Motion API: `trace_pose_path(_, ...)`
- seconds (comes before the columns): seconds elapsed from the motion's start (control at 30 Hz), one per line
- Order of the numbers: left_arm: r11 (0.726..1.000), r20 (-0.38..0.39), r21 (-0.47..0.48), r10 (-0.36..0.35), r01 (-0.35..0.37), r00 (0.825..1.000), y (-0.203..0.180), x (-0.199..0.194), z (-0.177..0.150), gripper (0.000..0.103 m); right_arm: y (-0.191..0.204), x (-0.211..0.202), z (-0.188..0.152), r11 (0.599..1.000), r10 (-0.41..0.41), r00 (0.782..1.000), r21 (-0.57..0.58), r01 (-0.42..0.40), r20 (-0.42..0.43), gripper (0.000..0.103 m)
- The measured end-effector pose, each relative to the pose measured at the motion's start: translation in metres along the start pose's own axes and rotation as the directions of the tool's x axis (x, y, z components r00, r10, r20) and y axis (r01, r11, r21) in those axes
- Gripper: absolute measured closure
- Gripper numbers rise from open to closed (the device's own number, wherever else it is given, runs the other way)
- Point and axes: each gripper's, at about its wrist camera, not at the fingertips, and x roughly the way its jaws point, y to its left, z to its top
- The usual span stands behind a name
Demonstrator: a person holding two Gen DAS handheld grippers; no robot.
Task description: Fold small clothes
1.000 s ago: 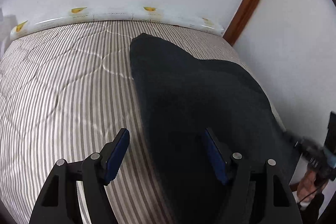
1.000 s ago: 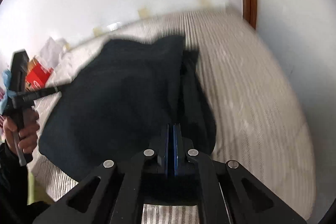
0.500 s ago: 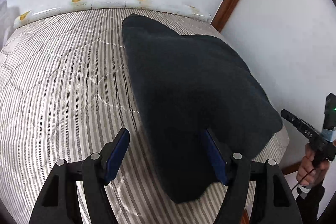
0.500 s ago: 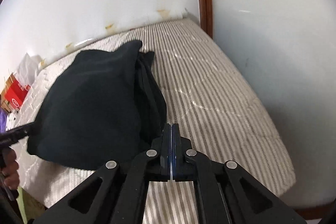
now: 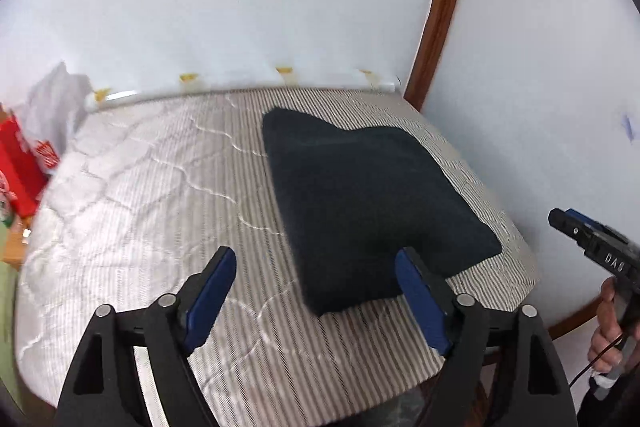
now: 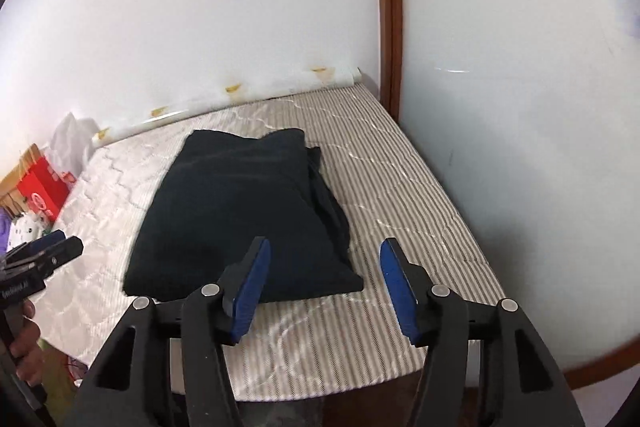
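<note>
Dark garment [image 6: 236, 215] folded on striped mattress [image 6: 400, 187]; white walls [image 6: 240, 27].

Matt, fuzzy dark cloth garment [image 5: 368, 195] on a quilted striped fabric mattress [image 5: 152, 187] — glossy wood trim [image 5: 440, 7].

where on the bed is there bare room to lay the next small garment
Bare striped mattress lies between the folded dark garment and the red box; a narrower strip runs between garment and side wall. Both the left gripper and right gripper are open, holding nothing.
</note>
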Motion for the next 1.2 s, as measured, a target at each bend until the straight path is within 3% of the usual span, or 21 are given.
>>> trace_pose_path(0.07, 1.0, 0.017, 0.009, 0.021, -0.021, 1.0, -0.002, -0.017, -0.004, 0.018, 0.004, -0.015, -0.004, 1.0, -0.008, 1.0, -0.006, 0.008, 0.012, 0.042)
trace_pose_path(0.13, 0.999, 0.034, 0.01, 0.035, -0.036, 0.999, -0.001, -0.032, -0.009, 0.015, 0.01, -0.027, -0.007, 1.0, -0.015, 0.999, -0.018, 0.016, 0.034, 0.025)
trace_pose_path(0.23, 1.0, 0.053, 0.007, 0.03, -0.03, 0.998, 0.001, -0.053, -0.016, 0.011, 0.018, -0.045, -0.016, 0.999, -0.016, 0.998, -0.048, 0.019, 0.068, 0.015)
trace_pose_path(0.4, 0.999, 0.077, 0.028, 0.041, -0.044, 0.996, -0.003, -0.073, -0.02, 0.011, 0.026, -0.061, -0.027, 0.998, 0.017, 0.998, -0.057, -0.014, 0.056, 0.011)
trace_pose_path(0.57, 0.998, 0.114, 0.039, 0.05, -0.055, 0.992, -0.006, -0.085, -0.02, 0.011, 0.032, -0.068, -0.029, 0.998, -0.017, 0.997, -0.062, 0.022, 0.076, 0.01)
trace_pose_path(1.2, 0.999, 0.12, -0.001, 0.033, -0.033, 0.992, -0.001, -0.095, -0.025, 0.011, 0.026, -0.083, -0.036, 0.998, -0.024, 0.997, -0.051, 0.028, 0.078, 0.01)
